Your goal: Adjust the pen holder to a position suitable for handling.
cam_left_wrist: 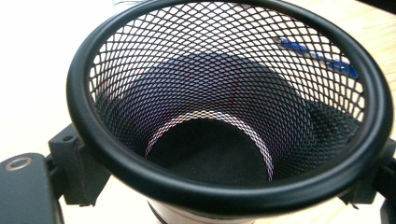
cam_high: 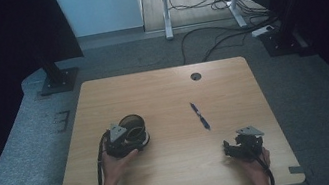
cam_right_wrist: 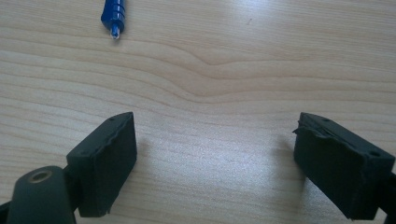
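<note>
We see one black mesh cup, empty to its dark floor, clamped at the rim by the left claw at nine o'clock on the surface. One blue pen lies near centre, toward three o'clock, apart from both claws. The right claw, at five o'clock near the front edge, stands wide open, holding nothing. Open wood stretches toward twelve o'clock.
</note>
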`<state>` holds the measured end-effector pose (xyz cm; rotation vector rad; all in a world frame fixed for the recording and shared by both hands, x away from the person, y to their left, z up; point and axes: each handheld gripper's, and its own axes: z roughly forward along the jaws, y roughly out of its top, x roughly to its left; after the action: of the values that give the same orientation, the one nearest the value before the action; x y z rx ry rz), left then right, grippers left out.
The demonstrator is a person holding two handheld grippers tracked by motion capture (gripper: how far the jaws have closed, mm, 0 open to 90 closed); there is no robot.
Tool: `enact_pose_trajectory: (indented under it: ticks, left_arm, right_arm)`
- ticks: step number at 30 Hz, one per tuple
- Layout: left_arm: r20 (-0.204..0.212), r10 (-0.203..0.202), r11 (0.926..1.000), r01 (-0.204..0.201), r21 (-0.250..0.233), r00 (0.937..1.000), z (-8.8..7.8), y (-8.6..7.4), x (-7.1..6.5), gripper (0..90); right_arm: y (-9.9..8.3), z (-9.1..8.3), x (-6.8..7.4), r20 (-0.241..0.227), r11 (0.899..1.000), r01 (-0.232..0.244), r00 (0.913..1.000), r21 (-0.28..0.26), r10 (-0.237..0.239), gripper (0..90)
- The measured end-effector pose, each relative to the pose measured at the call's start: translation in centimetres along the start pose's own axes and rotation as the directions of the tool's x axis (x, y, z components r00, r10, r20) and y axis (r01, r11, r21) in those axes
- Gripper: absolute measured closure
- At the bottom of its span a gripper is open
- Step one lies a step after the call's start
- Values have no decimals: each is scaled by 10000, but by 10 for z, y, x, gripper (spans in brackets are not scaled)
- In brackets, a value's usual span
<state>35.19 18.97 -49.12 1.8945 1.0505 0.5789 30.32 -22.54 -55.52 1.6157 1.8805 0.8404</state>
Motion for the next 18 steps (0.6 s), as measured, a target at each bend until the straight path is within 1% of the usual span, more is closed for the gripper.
enact_pose_trajectory:
  ticks: [3, 5, 7, 18]
  left_arm:
    - [167, 83, 9999, -82, -72, 9998, -1, 4, -8, 102]
    - [219, 109, 9999, -106, -113, 9997, -1, 4, -10, 102]
    - [321, 213, 9997, -210, -103, 9993, -1, 5, -15, 103]
    - [588, 355, 9994, -354, -25, 9976, 7, 9, -27, 103]
  right_arm:
    - [0, 0, 0, 14, 10000, 16, 10000, -2, -16, 127]
    - [0, 0, 0, 14, 10000, 6, 10000, -5, -6, 127]
    - [0, 0, 0, 10, 10000, 5, 10000, -5, -5, 127]
    - [0, 0, 0, 17, 10000, 7, 10000, -6, -7, 127]
